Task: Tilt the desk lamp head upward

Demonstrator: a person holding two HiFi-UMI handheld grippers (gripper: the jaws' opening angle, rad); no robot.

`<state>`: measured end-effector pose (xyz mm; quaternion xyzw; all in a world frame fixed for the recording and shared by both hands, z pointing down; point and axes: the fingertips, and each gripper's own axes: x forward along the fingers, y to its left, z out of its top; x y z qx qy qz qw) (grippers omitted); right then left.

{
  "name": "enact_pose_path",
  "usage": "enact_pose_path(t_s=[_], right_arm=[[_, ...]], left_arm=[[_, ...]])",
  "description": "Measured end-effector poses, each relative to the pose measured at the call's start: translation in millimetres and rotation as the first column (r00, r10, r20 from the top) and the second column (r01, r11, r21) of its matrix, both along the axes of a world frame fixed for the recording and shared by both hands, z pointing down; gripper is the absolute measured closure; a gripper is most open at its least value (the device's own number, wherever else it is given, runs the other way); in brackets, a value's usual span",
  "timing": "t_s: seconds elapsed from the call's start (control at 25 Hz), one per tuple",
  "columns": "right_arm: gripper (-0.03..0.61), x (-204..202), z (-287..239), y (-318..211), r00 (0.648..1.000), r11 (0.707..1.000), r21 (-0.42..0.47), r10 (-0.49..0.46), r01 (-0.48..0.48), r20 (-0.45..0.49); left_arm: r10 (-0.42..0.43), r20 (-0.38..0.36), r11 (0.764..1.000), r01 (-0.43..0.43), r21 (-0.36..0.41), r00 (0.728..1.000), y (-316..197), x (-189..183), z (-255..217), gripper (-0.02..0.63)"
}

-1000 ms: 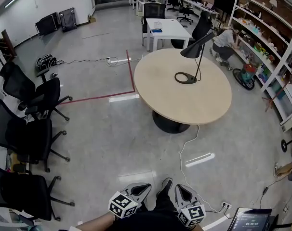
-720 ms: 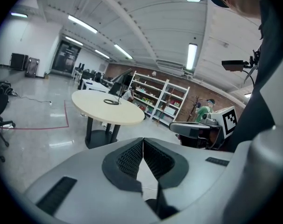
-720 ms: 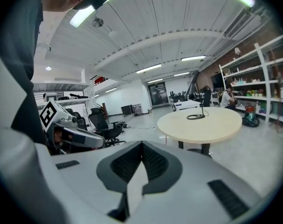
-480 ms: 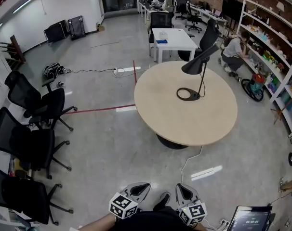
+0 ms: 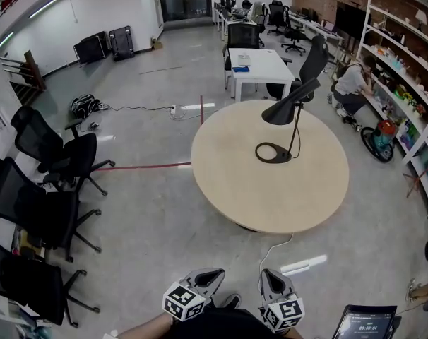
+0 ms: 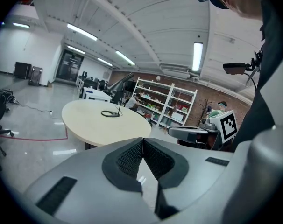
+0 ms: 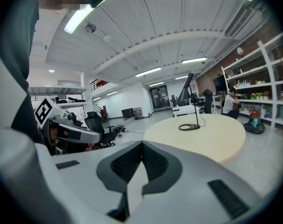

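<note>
Left claw (image 5: 208, 277) and right claw (image 5: 269, 280) clenched empty, bottom centre. Desk lamp (image 5: 288, 109) stands well ahead, upper right; my right claw's nearer.

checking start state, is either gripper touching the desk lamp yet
No, the left gripper and right gripper sit low by the person, far from the desk lamp.

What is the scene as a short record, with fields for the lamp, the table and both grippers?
black desk lamp: stands on the table on a ring base, head angled downward
round beige table: holds only the lamp
left gripper: shut, empty, away from the table
right gripper: shut, empty, away from the table
task: not yet begun
</note>
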<state>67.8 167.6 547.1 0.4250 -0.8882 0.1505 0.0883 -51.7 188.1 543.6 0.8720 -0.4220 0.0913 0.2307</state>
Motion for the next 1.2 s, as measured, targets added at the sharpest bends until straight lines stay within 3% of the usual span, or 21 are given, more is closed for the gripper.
enact_pose_path(t_s=[0.24, 0.44, 0.64, 1.2], right_arm=[[0.575, 14.4, 11.3, -19.1, 1.000, 0.999, -0.037, 0.023, -0.023, 0.003], [0.575, 22.3, 15.7, -45.9, 0.998, 0.996, -0.053, 0.069, -0.069, -0.006], [0.575, 25.5, 14.1, -80.5, 0.991, 0.990, -0.051, 0.131, -0.132, -0.022], [0.575, -17.0, 6.2, -184.5, 0.963, 0.966, -0.025, 0.253, -0.256, -0.091]], left_arm=[[0.001, 0.004, 1.000, -0.001, -0.026, 1.000, -22.6, 8.0, 7.3, 0.609], [0.052, 0.003, 0.998, -0.052, -0.046, 0.999, -51.9, 15.4, 14.5, 0.609], [0.105, -0.001, 0.994, -0.105, -0.020, 0.994, -95.2, 16.0, 8.7, 0.609], [0.190, -0.035, 0.982, -0.190, -0.008, 0.981, -214.5, -44.2, 14.2, 0.610]])
